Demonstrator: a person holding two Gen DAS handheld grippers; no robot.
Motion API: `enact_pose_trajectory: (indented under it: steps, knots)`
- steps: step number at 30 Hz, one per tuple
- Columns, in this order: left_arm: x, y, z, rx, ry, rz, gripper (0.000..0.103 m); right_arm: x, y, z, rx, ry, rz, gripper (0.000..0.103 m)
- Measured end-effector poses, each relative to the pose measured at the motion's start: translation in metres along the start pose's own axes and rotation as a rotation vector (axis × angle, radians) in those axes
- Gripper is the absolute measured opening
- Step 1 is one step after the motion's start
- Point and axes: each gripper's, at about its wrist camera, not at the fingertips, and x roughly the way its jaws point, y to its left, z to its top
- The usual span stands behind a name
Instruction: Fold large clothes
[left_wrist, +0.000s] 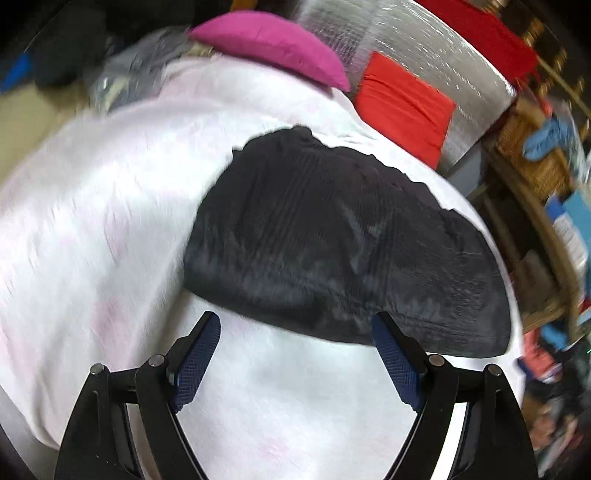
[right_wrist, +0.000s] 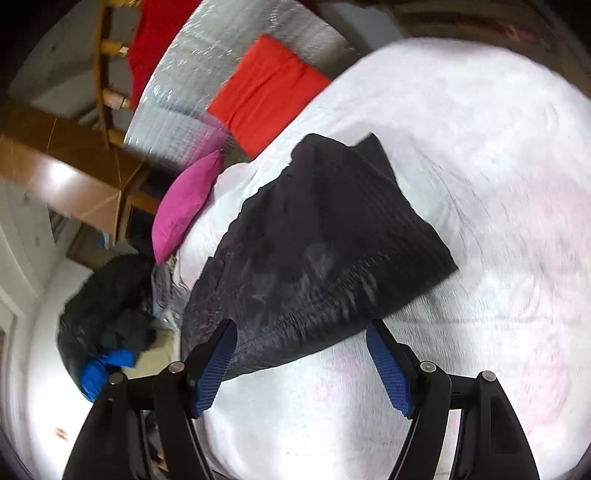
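A black ribbed garment (left_wrist: 332, 243) lies folded into a compact shape on a white bed cover (left_wrist: 110, 206). My left gripper (left_wrist: 295, 325) is open and empty, hovering just short of the garment's near edge. In the right wrist view the same garment (right_wrist: 317, 243) lies on the cover (right_wrist: 498, 221), and my right gripper (right_wrist: 301, 332) is open and empty over its near edge. Both views are blurred by motion.
A magenta pillow (left_wrist: 273, 44) and a red cushion (left_wrist: 402, 103) sit at the bed's far end against a silver padded surface (left_wrist: 424, 48). A dark pile of clothes (right_wrist: 107, 314) with something blue lies beside the bed. Cluttered wooden shelves (left_wrist: 535, 173) stand at the right.
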Motion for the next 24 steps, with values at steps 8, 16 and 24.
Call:
enact_pose_trajectory:
  steps: [8,16,24]
  knots:
    - [0.023,0.009,-0.003,-0.155,0.092,-0.124,0.084,0.009,-0.028,0.000,0.152,0.017,0.019,0.081]
    - [0.031,0.004,0.007,-0.189,0.080,-0.101,0.084,0.017,-0.033,0.006,0.179,0.014,0.007,0.081]
    - [0.006,-0.037,0.012,0.082,-0.151,0.287,0.084,0.023,-0.017,0.006,0.080,0.019,-0.049,0.081]
